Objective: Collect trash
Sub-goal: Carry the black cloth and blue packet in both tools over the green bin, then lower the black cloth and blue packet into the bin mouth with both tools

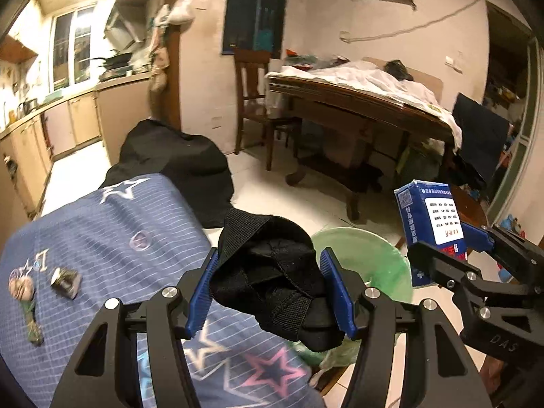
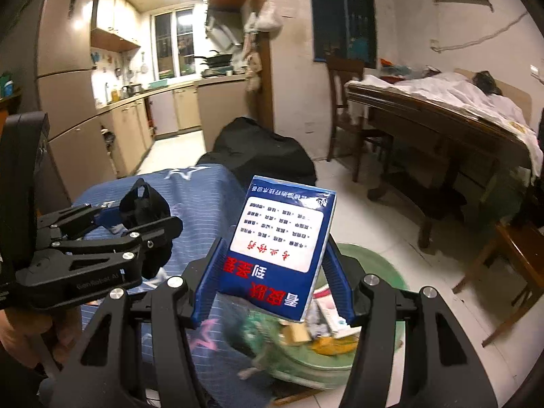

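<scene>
While the left tool (image 1: 270, 292) clamps a black strap bundle (image 1: 268, 272) and the right tool (image 2: 272, 285) a blue packet (image 2: 282, 248), half-open, either may miss the green bin (image 2: 370, 265) at five o'clock if released early

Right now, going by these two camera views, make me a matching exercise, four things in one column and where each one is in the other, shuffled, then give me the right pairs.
Things
1. black strap bundle
2. blue packet
3. green bin
4. small crumpled wrapper

Places
A. on the floor beside the star-patterned cover
B. gripped in the right claw
C. lying on the star-patterned cover
D. gripped in the left claw

Pairs: 1-D, 2-B, 3-A, 4-C
</scene>
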Tool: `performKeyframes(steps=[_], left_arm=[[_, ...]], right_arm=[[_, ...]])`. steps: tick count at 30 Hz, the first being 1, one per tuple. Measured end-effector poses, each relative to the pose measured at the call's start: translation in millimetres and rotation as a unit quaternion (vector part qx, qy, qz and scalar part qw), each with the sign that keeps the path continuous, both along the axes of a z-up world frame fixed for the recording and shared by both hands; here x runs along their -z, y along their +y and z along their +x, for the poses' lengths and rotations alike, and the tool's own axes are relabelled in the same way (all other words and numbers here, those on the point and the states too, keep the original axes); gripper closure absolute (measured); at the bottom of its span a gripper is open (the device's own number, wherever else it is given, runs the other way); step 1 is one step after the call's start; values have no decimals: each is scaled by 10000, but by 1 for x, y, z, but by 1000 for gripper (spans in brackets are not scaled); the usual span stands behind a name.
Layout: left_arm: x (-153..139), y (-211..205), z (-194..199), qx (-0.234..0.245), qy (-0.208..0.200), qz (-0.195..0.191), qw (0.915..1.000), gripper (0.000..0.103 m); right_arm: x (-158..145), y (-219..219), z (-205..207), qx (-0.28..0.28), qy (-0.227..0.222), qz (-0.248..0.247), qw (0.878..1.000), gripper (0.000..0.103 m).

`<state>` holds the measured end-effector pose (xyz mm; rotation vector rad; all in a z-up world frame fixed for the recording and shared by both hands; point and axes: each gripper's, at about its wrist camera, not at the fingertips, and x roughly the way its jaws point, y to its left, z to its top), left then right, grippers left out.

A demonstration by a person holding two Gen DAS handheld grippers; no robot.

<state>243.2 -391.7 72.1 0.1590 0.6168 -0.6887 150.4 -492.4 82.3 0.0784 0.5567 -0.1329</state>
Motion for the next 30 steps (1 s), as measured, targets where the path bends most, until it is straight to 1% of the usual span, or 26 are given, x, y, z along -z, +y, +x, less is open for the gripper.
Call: performKeyframes(steps=[5,8,15,19,23,30], left_arm=[[3,-34,1,194,33,103,9998,43],[13,-55,3,312,116,208,9992,43],[41,-93,16,543,522,472,9960,43],[59,-108,29,640,761,673,9928,43],[75,-117,40,666,915,817,9902,43],[104,-132,58,674,1092,1058,9861,43]], right_arm=[[5,-31,-9,217,88,42,9997,49],[8,-47,-11,292,194,99,9993,49],[27,-82,1,306,730,444,9959,49],[39,-96,12,252,1034,716,9917,49],[49,-105,17,228,1239,931,9877,49],[65,-116,25,179,1477,1021,9836,49]])
